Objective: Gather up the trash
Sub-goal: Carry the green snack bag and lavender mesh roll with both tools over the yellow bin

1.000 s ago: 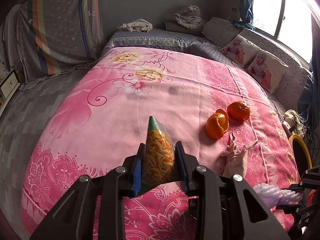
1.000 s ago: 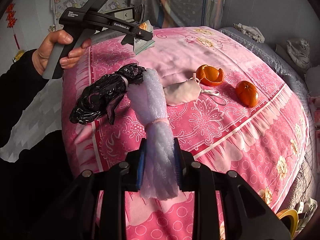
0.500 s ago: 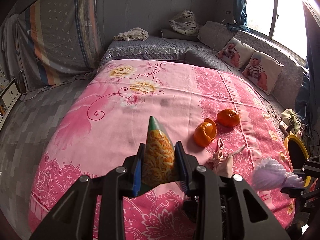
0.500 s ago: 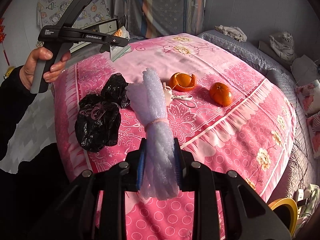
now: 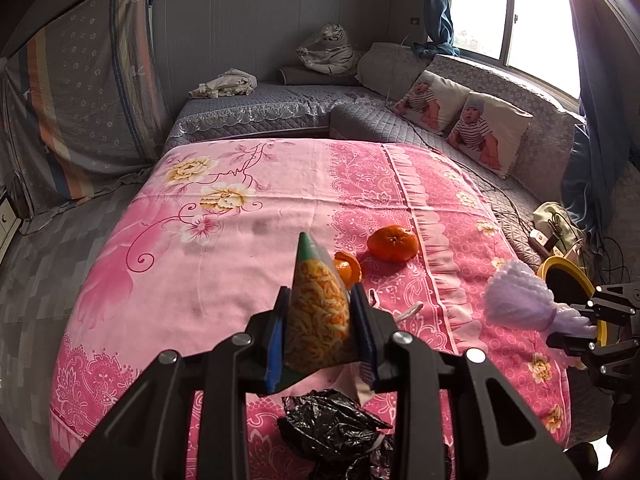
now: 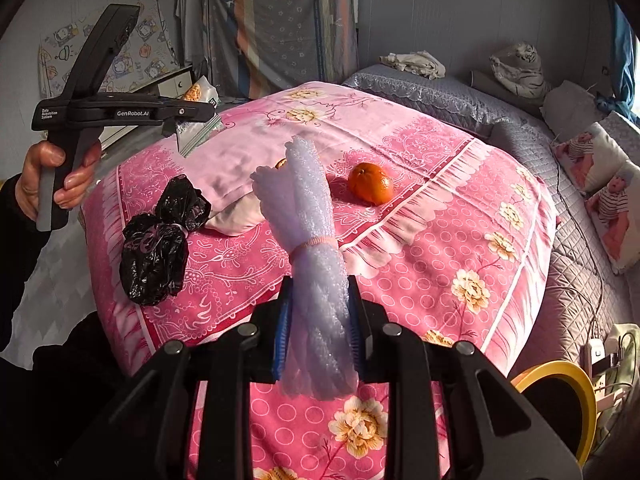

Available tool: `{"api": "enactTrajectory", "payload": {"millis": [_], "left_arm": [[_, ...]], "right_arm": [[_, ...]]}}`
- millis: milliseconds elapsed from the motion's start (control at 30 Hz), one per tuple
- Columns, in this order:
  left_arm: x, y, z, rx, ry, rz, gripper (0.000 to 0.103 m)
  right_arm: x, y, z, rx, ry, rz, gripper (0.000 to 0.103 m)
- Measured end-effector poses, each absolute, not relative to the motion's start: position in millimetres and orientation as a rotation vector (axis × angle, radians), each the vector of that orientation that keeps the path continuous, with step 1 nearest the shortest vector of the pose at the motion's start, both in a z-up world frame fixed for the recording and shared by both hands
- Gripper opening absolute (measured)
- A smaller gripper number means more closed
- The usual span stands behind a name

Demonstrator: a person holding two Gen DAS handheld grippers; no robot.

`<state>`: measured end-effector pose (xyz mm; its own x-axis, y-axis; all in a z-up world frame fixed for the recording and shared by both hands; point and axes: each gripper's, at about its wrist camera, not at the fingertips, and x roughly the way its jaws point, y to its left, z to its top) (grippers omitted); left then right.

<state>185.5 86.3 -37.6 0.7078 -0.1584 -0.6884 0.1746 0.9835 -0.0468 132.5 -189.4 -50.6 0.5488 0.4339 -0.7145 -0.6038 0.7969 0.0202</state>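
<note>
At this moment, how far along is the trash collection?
Nothing visibly binned yet. In hand: left gripper shut on the snack wrapper, right gripper shut on the foam netting, both above the pink bed. Left there: black plastic bag, orange peel, crumpled beige piece. The yellow-rimmed bin waits beside it.

Daylight pours in through the window [image 5: 516, 12] at the upper right of the left wrist view, blown out to white glare with an orange flare along the rim, while the far left wall stays dim and grey. The pink bedspread [image 5: 248, 248] is evenly and softly lit, with a faint shadow under the orange [image 6: 370, 183] toward its left. Both fisheye views bend straight lines hard at the edges and darken to black in the corners; nearby gripper bodies look sharp, with no visible motion blur.
</note>
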Motion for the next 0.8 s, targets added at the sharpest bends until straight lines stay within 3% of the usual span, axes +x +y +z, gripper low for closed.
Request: {"api": "enactTrajectory", "payload": {"millis": [800], "left_arm": [[197, -108, -15, 0.117, 0.724, -0.554, 0.029]], "right_arm": [[122, -358, -17, 0.005, 0.672, 0.272, 0.024]]}}
